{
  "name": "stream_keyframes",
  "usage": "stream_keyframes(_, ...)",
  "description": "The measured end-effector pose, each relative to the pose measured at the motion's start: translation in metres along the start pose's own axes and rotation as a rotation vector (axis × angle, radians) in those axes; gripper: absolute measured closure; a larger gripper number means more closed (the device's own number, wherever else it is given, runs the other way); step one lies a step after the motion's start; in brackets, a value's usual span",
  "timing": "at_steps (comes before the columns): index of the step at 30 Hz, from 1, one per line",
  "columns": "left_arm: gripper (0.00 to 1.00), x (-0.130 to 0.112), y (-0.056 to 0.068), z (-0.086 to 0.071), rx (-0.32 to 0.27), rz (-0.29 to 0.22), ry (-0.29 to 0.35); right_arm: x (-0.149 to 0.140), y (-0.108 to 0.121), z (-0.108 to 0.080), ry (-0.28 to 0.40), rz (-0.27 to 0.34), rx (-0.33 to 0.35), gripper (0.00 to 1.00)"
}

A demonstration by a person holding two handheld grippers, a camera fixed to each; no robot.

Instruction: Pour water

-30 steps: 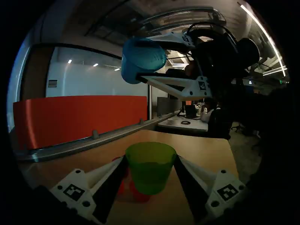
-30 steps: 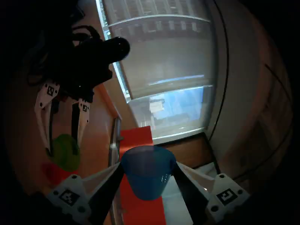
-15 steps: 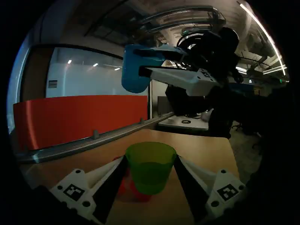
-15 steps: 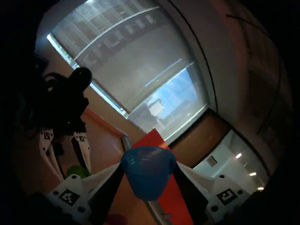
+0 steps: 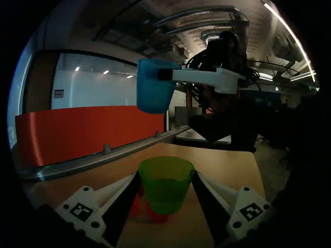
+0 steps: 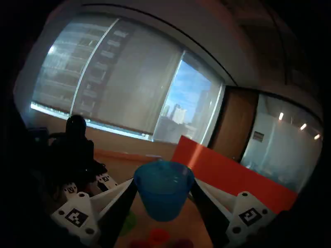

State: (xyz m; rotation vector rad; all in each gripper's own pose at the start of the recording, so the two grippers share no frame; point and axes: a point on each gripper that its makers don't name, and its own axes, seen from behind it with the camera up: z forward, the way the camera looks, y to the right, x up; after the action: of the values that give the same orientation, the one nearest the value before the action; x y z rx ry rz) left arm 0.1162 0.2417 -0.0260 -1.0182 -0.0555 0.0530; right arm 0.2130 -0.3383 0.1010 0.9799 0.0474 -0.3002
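Since a second ago we have levelled our right gripper (image 5: pixel 163 75), and in the left gripper view its blue cup (image 5: pixel 152 89) now hangs upright, high over the wooden table (image 5: pixel 223 165) and well above the green cup (image 5: pixel 166 186). Our left gripper (image 5: pixel 165 177) has its jaws clamped on that green cup, with a red cup (image 5: pixel 142 206) low beside it, partly hidden. In the right gripper view, we see the jaws pressed on both sides of the blue cup, with the orange partition (image 6: pixel 231 175) beyond.
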Motion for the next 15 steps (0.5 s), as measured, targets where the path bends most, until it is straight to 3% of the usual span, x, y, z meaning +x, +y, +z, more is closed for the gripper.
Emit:
stream_keyframes(6, 0.13, -0.001, -0.001, -0.001, 0.005, 0.001, -0.002, 0.007, -0.004, 0.001, 0.014, 0.148, 0.013, 0.1)
stream_keyframes(15, 0.13, 0.001, -0.003, -0.002, 0.007, 0.0, 0.0, 0.011, -0.011, -0.002, 0.012, 0.204, 0.027, 0.1)
